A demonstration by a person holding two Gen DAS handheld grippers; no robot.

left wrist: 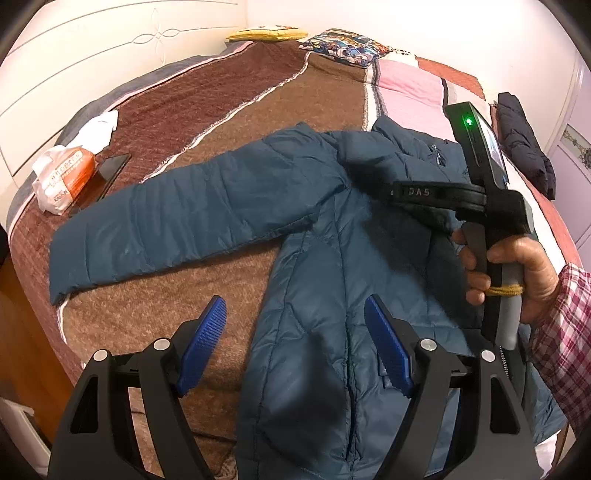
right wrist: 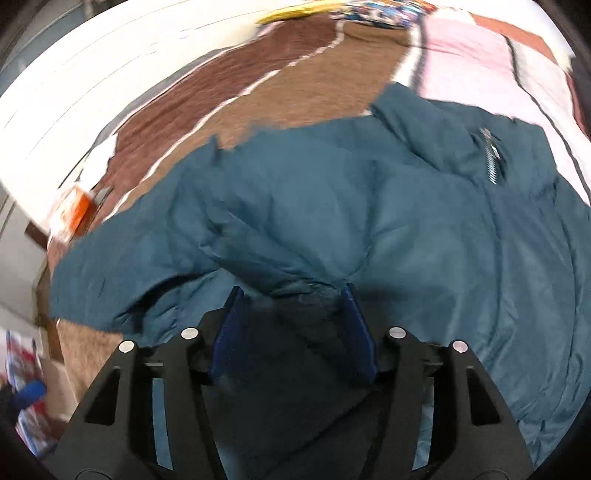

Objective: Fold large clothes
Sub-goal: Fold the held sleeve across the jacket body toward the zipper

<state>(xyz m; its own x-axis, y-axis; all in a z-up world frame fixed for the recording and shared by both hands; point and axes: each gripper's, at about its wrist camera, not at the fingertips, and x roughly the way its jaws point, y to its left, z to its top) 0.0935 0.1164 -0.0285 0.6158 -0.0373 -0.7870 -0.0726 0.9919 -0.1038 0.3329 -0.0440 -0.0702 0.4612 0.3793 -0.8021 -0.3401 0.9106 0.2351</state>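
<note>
Blue ribbed pads of the left gripper (left wrist: 295, 345) stand wide apart above the jacket (left wrist: 332, 258), gripping nothing, one over the quilted hem and one over bare blanket. That teal, puffy jacket lies spread on a bed (left wrist: 221, 110) covered in a brown, nubbly blanket with pale wavy seams; one sleeve reaches out flat to its left. Beyond the jacket, a pink quilt, a patterned pillow (left wrist: 347, 46) and a yellow cushion (left wrist: 266, 34) sit by the white panelled wall. Left of the sleeve rest an orange-and-white tissue pack (left wrist: 62, 177) and a dark phone (left wrist: 110, 171); right of the jacket lies a dark garment (left wrist: 524, 144). A hand (left wrist: 517, 273) in a checked sleeve holds the right gripper (right wrist: 293, 295), its jaws partly parted with a dark bunched fold of jacket between them; the blur hides whether the pads press it.
</note>
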